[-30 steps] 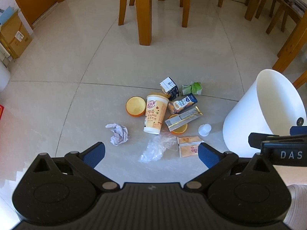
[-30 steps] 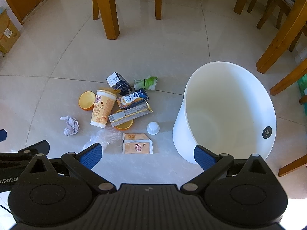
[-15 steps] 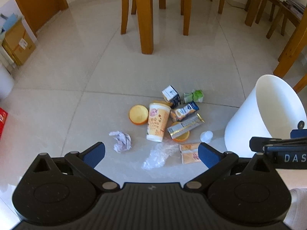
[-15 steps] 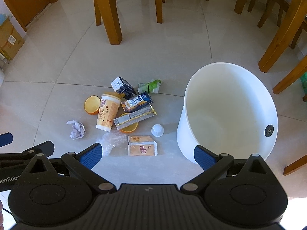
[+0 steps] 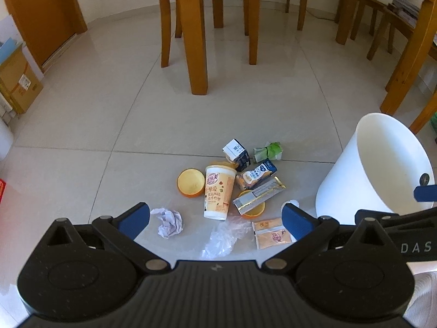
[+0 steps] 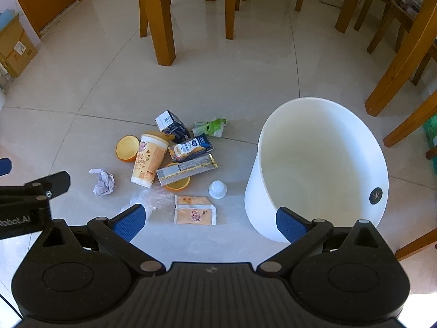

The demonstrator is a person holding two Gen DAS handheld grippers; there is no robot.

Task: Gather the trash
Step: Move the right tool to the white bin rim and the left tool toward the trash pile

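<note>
Left wrist view: you have tilted both grippers up since a second ago, so more of the chairs [image 5: 207, 27] and far floor shows.

Your left gripper [image 5: 215, 220] and right gripper [image 6: 209, 222] both hang above the floor [image 5: 109, 95] with jaws wide apart, holding nothing. The trash lies untouched: the paper cup [image 5: 218, 194] on its side among cartons, the crumpled paper [image 5: 169, 222] just left of it, the sachet [image 6: 194, 210] nearest you, the small white cap [image 6: 217, 189] beside the white bin [image 6: 322, 164], which stands right of the pile.
</note>
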